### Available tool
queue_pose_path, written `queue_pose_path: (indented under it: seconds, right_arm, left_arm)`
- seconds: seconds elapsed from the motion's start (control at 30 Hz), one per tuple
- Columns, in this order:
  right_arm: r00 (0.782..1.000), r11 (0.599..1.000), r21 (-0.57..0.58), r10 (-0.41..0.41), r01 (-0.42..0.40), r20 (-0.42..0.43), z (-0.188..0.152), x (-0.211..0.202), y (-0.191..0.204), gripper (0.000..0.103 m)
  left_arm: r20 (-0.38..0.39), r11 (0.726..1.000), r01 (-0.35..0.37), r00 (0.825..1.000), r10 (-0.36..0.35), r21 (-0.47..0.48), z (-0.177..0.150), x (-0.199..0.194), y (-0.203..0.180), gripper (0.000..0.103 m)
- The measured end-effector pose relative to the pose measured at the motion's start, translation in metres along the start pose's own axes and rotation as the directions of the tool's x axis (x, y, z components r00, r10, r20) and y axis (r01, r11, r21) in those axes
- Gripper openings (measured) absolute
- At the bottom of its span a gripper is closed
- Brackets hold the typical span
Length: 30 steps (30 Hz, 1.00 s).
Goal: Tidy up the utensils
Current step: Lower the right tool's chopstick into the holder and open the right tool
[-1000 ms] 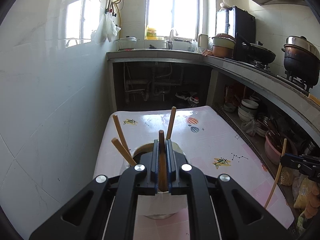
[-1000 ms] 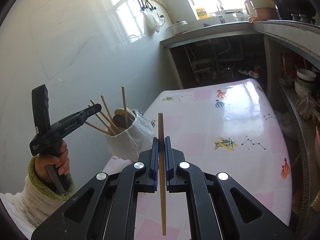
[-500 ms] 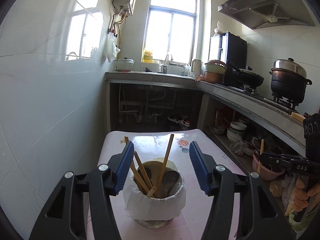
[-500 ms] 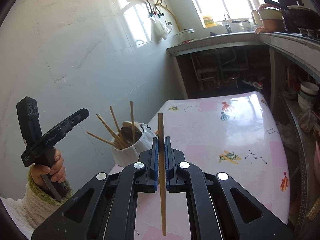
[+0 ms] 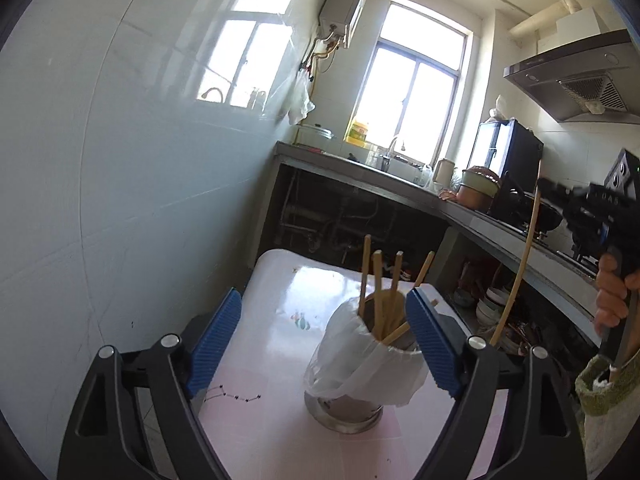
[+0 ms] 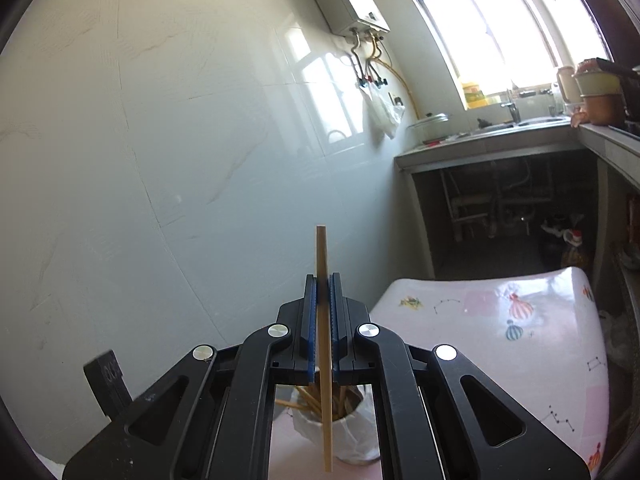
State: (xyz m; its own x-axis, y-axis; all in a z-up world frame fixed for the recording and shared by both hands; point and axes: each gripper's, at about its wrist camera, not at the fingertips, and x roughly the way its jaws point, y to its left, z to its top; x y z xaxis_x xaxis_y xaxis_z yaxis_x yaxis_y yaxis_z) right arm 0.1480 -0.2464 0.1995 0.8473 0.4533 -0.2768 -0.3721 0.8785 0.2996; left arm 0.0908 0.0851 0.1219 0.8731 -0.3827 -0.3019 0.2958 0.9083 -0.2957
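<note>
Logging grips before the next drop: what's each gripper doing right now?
Left gripper: jaws opening, nothing held; the utensil cup stands beyond it.
Right gripper: shut on a chopstick.

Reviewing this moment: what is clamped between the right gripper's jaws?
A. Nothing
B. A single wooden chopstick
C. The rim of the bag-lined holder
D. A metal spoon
B: in the right wrist view the right gripper is shut on one chopstick that stands upright through its blue pads, above the holder on the table.
</note>
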Motion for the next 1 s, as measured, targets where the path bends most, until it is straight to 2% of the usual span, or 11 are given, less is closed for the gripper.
queue_pose_path:
  seconds: [0.17,0.37,0.67,0.83,1.0]
  right_arm:
    - [1.0,0.999,-0.032,0.017,-0.017,0.007,0.011,0.037,0.006,0.004]
    - [1.0,0.996,-0.083,-0.012,0.009,-0.027,-0.004,0.076,0.007,0.004]
    - [0.995,0.99,-0.14,-0.035,0.021,-0.098,-0.045,0.104,0.001,0.004]
    - [0.991,0.983,-0.184,-0.011,-0.014,-0.135,-0.07,0.101,0.004,0.004]
    - [0.982,0.969,-0.248,-0.031,-0.016,-0.187,-0.091,0.103,0.01,0.004]
  left_arm:
    - [-0.127,0.999,-0.039,0.991,0.037,-0.018,-0.041,0.007,0.022,0.083]
    - [-0.196,0.998,-0.064,0.979,0.059,-0.017,-0.073,0.015,0.031,0.085]
    - [-0.209,0.999,-0.041,0.977,0.042,0.008,-0.081,0.024,0.033,0.088]
    - [-0.218,1.0,-0.028,0.976,0.025,-0.01,-0.083,0.03,0.034,0.088]
    - [-0.223,1.0,-0.024,0.975,0.021,-0.009,-0.084,0.033,0.031,0.089]
